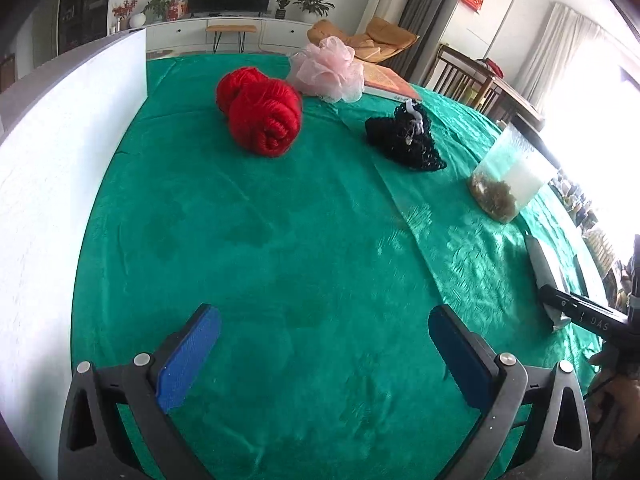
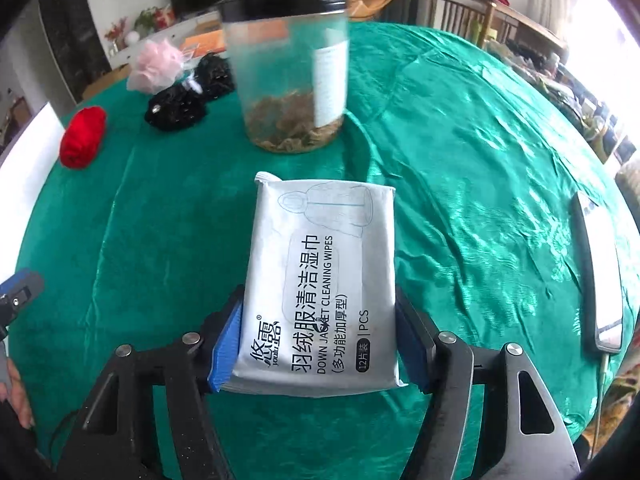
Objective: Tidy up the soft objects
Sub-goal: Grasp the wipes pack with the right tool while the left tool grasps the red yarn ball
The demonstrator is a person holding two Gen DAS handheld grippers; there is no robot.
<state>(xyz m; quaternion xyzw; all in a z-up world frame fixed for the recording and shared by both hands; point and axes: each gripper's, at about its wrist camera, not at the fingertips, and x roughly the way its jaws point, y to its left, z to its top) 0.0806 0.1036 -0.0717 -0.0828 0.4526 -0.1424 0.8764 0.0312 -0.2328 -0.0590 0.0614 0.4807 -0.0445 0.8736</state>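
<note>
My right tongs (image 2: 316, 344) pinch the wipes (image 2: 320, 280); left tongs (image 1: 324, 356) gape wide. The slick pack could slip, or strike the jar (image 2: 288, 72).

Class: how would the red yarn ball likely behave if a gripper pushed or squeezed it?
The red yarn ball looks soft and loosely wound, so it would probably compress under the pads. Its rounded shape on the green cloth suggests it may roll.
</note>
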